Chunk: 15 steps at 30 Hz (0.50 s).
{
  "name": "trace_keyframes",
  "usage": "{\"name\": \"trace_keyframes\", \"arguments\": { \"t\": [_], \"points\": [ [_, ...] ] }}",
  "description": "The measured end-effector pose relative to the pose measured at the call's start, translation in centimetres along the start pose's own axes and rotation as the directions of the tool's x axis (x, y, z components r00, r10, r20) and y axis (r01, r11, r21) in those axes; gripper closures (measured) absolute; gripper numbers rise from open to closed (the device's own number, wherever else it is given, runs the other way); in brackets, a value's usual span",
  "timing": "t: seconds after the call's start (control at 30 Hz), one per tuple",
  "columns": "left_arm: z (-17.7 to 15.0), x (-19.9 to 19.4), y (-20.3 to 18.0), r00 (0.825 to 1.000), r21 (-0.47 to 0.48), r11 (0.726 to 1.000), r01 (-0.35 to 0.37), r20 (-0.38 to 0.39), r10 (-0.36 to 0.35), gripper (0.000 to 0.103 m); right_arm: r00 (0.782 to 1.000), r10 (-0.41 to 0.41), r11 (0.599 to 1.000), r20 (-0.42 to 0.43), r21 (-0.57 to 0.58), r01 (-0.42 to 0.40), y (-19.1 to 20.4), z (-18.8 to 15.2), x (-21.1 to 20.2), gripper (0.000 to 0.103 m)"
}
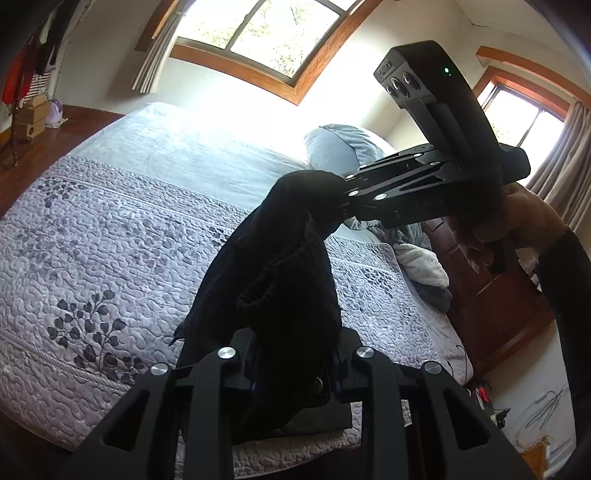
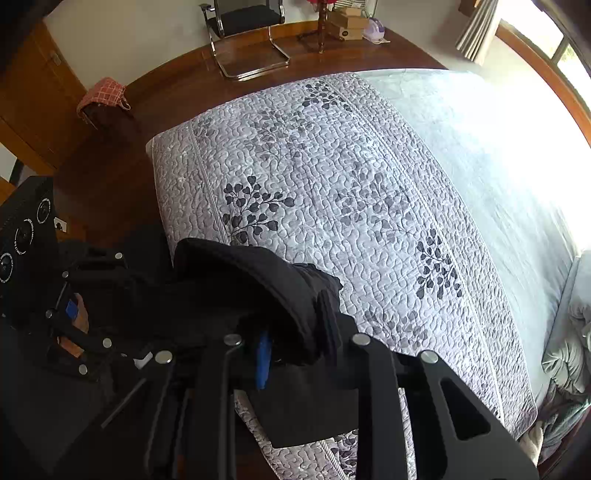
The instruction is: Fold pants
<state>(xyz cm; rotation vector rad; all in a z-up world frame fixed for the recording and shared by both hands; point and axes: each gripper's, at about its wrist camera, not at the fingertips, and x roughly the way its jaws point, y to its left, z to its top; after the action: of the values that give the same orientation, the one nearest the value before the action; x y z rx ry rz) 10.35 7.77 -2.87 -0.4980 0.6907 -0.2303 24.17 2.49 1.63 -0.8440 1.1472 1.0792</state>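
Note:
The black pants [image 1: 273, 273] hang in the air above the bed, bunched between both grippers. My left gripper [image 1: 295, 369] is shut on the lower bunch of fabric. My right gripper [image 1: 340, 199] comes in from the right and is shut on the upper end of the pants. In the right wrist view the pants [image 2: 266, 288] drape over my right gripper [image 2: 295, 347], whose blue pad [image 2: 263, 363] shows under the cloth. My left gripper [image 2: 133, 291] is at the left, its tips buried in the same cloth.
A quilted grey floral bedspread [image 2: 332, 192] covers the bed below. A pillow [image 1: 340, 147] and crumpled bedding [image 1: 421, 266] lie at the head. A wooden cabinet [image 1: 491, 295] stands beside the bed. A chair [image 2: 247, 33] and a stool [image 2: 105, 98] stand on the wooden floor.

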Motion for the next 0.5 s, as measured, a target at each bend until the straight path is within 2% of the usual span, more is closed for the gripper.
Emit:
{"name": "trace_keyframes", "arguments": {
  "t": [0.5],
  "points": [
    [-2.0,2.9,-5.5,0.997,0.106,0.994,0.035,-0.077,-0.027,0.076,0.999,-0.044,0.997,0.023,0.059,0.043,-2.6,-7.9,-1.0,0.083]
  ]
}}
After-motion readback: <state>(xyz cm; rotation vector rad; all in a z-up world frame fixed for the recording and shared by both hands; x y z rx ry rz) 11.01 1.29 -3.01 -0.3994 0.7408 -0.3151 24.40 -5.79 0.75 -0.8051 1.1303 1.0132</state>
